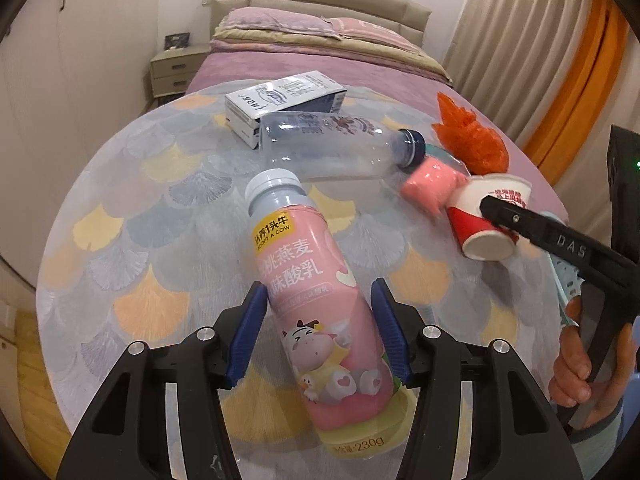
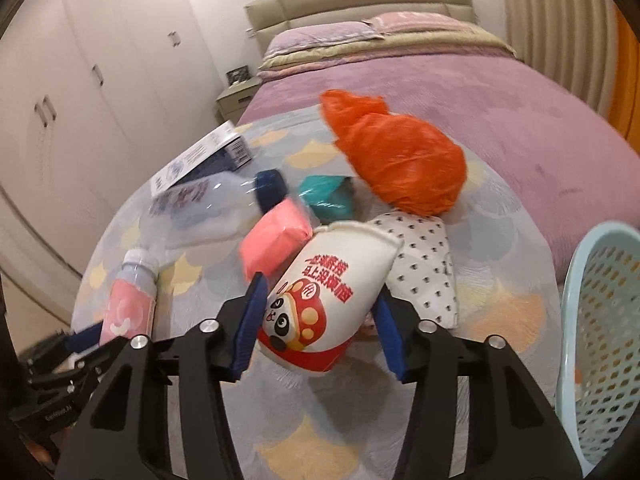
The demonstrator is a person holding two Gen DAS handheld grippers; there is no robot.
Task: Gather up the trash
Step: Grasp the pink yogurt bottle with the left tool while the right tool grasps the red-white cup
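- Trash lies scattered on the round surface (image 1: 132,208) with its scallop-pattern cloth, set at the foot of one bed (image 1: 320,60); you can count eight loose pieces between the two views.
- One pale blue perforated basket (image 2: 600,320) stands at the right edge of the surface, beside your right hand.
- One orange plastic bag (image 2: 400,160), crumpled, sits toward the bed side.
- One clear empty bottle (image 1: 332,148) with a dark blue cap lies on its side, touching one white-and-blue carton (image 1: 284,100) behind it.
- One pink yogurt bottle (image 1: 320,304) with a grey cap lies between the fingers of your left gripper (image 1: 320,332); both blue pads sit against its sides, so you have it gripped at about half opening.
- One paper cup (image 2: 320,300), white with a red base and a panda print, lies squashed between the fingers of your right gripper (image 2: 316,320); the left pad touches it, and the right pad's contact is hard to make out.
- One white dotted packet (image 2: 428,272) lies just behind the cup.
- One pink wrapped block (image 2: 276,244) rests against the cup's rim.
- One teal packet (image 2: 328,196) sits between the pink block and the orange bag.
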